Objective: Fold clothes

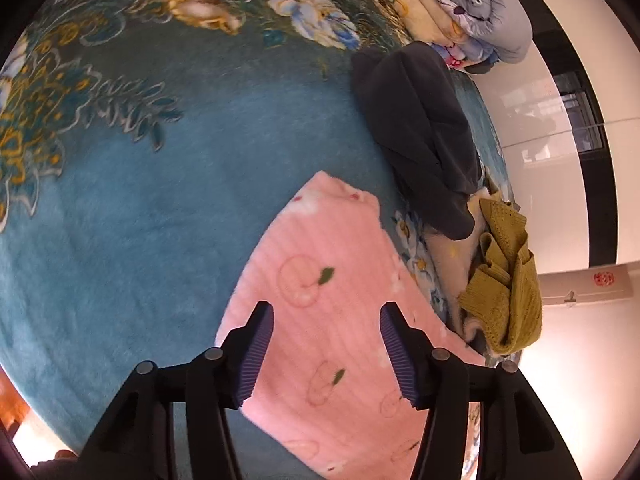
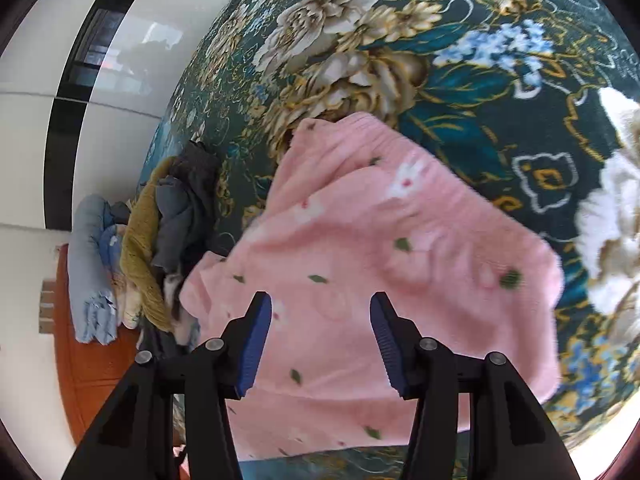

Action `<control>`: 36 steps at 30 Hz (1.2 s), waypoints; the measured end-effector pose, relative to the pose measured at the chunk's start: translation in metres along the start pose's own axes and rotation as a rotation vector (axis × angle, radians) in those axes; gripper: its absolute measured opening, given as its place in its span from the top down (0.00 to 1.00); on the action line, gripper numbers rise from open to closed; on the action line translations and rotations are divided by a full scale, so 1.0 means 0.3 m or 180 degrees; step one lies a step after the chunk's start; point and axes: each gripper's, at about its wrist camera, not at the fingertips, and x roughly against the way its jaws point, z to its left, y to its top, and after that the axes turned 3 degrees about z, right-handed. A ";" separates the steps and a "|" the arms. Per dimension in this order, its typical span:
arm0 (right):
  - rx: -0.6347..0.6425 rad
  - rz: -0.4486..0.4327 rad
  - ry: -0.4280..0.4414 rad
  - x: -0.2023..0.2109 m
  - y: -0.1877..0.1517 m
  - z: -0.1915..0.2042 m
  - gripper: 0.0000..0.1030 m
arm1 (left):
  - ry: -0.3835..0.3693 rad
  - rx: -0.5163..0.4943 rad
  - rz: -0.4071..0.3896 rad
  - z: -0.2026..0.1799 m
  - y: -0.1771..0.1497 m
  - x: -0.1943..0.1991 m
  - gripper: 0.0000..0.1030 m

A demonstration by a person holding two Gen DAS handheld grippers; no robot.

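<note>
Pink fleece garment (image 1: 332,292) with cherry and leaf prints lies spread on the teal floral blanket (image 1: 140,208) covering the bed. In the left wrist view it fills the lower centre, reaching toward 12 o'clock, and the left claw (image 1: 326,354) hovers over it with its ribbed pads wide apart, gripping nothing. At 2 o'clock from that claw lies a dark grey garment (image 1: 420,132); at 3 o'clock a mustard knit (image 1: 508,280) sits crumpled near the bed's edge. Folded quilts (image 1: 472,12) are stacked at 1 o'clock, far off.

In the right wrist view the pink fleece garment (image 2: 380,248) is rumpled across the middle, its gathered edge at 12 o'clock. The right claw (image 2: 320,350) hangs above it, pads likewise apart and empty. At 9 o'clock, the mustard knit (image 2: 140,248) and grey clothing (image 2: 188,208) are heaped together just beside the pink fabric.
</note>
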 end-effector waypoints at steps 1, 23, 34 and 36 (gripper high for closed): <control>-0.0043 -0.0023 -0.0012 -0.022 0.022 0.030 0.47 | 0.0098 -0.0078 -0.0034 -0.031 0.016 -0.009 0.39; -0.0549 0.0061 -0.1394 -0.364 0.280 0.105 0.53 | 0.1688 -0.0969 0.0395 -0.228 0.283 -0.432 0.40; -0.0179 0.0076 -0.0566 -0.138 0.190 0.066 0.90 | 0.0932 -0.0312 0.0477 -0.063 0.266 -0.225 0.91; -0.0092 0.0005 -0.0391 -0.076 0.192 0.104 0.91 | 0.0733 -0.0286 0.0331 -0.080 0.286 -0.140 0.92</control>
